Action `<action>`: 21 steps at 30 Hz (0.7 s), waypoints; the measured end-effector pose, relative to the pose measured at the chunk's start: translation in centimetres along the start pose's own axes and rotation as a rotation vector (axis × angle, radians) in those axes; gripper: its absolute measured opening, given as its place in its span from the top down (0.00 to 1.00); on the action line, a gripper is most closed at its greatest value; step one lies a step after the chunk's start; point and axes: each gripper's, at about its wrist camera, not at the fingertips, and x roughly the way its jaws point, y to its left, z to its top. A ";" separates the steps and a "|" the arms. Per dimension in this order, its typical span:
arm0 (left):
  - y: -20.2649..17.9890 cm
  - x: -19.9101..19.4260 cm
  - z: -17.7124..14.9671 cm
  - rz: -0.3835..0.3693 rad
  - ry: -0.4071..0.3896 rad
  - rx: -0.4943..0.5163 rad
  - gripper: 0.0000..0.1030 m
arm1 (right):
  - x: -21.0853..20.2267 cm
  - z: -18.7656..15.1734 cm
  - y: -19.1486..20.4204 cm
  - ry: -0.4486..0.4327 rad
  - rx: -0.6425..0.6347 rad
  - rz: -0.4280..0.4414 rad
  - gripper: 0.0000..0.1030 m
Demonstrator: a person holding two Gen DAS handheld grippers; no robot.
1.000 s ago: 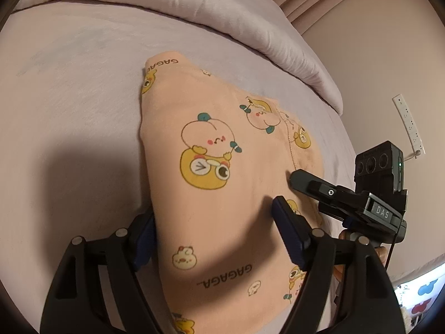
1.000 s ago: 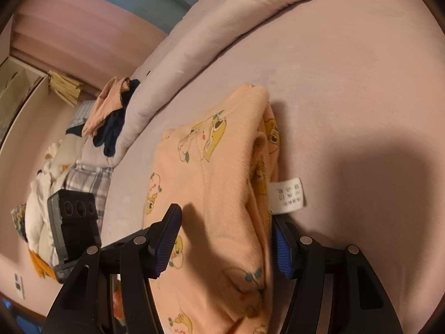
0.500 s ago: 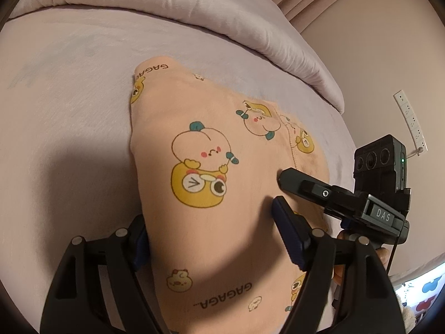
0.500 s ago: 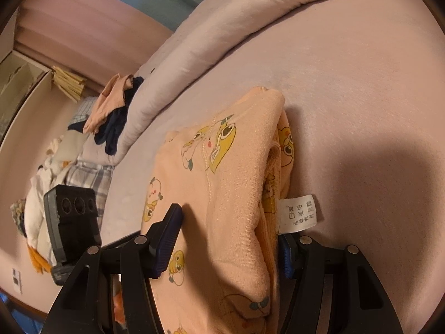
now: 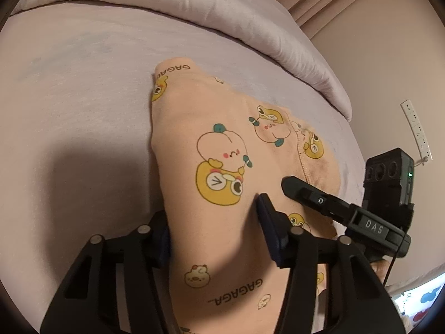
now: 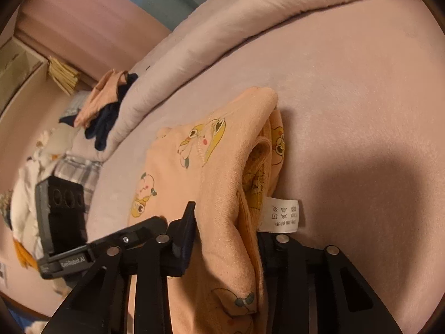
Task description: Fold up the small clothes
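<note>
A folded peach garment (image 5: 222, 139) printed with cartoon ducks and "GAGAGA" lies on the lilac bed sheet (image 5: 69, 97). My left gripper (image 5: 215, 231) straddles its near left part. Its jaws are closing, both pads press in, and the cloth bulges between them. In the right wrist view the garment (image 6: 222, 167) shows its layered right edge and a white care label (image 6: 282, 215). My right gripper (image 6: 226, 236) is closing on that edge. Its left pad digs into the cloth and its right pad is hidden behind the fold. One of its fingers (image 5: 303, 192) rests on the garment beside my left gripper.
A rolled lilac duvet (image 5: 194, 8) runs along the far side of the bed. A heap of other clothes (image 6: 105, 105) lies past the duvet's end. A white power strip (image 5: 417, 130) hangs on the wall to the right.
Both pairs of jaws have narrowed onto the garment, and the cloth now bunches up between the pads. Neither hand has shifted noticeably.
</note>
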 end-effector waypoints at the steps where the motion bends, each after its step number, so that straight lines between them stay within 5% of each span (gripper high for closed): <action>1: 0.0 0.0 0.0 0.010 -0.001 0.000 0.52 | 0.0 -0.1 0.3 -0.003 -0.014 -0.016 0.67; 12: -1.0 -0.1 -0.2 0.084 -0.024 0.017 0.61 | -0.2 -0.6 3.5 -0.070 -0.167 -0.162 0.75; 21: -2.2 -1.6 -0.9 0.105 -0.050 0.056 0.71 | -2.0 -1.4 5.5 -0.143 -0.209 -0.124 0.76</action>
